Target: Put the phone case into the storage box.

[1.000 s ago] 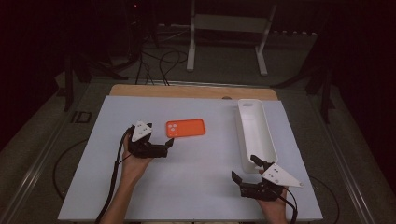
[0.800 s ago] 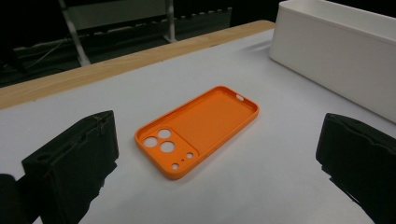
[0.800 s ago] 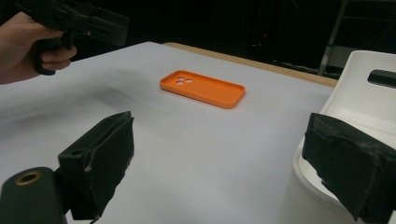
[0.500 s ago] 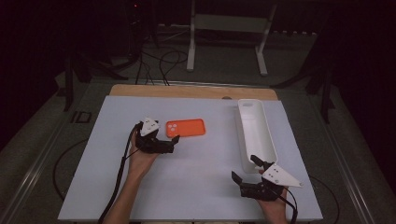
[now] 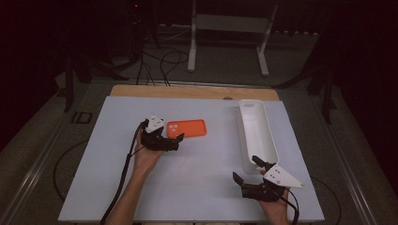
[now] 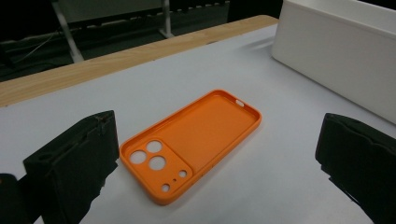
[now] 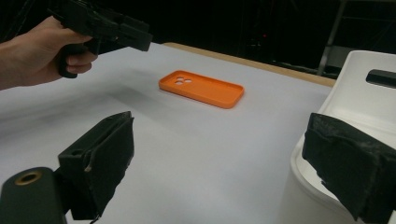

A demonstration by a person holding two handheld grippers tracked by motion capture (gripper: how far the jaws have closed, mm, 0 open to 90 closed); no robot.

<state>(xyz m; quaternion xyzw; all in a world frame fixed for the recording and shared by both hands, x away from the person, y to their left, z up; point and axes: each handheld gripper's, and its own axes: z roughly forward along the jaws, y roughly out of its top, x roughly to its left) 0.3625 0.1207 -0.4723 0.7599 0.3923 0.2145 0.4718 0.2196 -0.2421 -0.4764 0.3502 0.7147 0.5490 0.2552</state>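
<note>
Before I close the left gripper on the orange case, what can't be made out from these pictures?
- Phone case, left gripper view: underside hidden against the table.
- White bin, high view: floor too washed out to tell contents.
- Bin, right gripper view: cut off by the right edge.
- Left gripper, high view: tips too small to judge contact.

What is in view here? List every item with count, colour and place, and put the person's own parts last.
Orange plastic phone case: one, orange, lying hollow side up left of the table's centre, camera holes toward the left claw.
Long white plastic bin: one, white, on the right part of the table, running front to back.
White table top: one, white, with a wooden strip along its far edge.
Metal stand: one, pale grey, on the floor beyond the table.
Cables: several, black, on the floor behind the table.
Left claw: one, black, jaws open at the case's near end.
Right claw: one, black, jaws open by the bin's near end.
</note>
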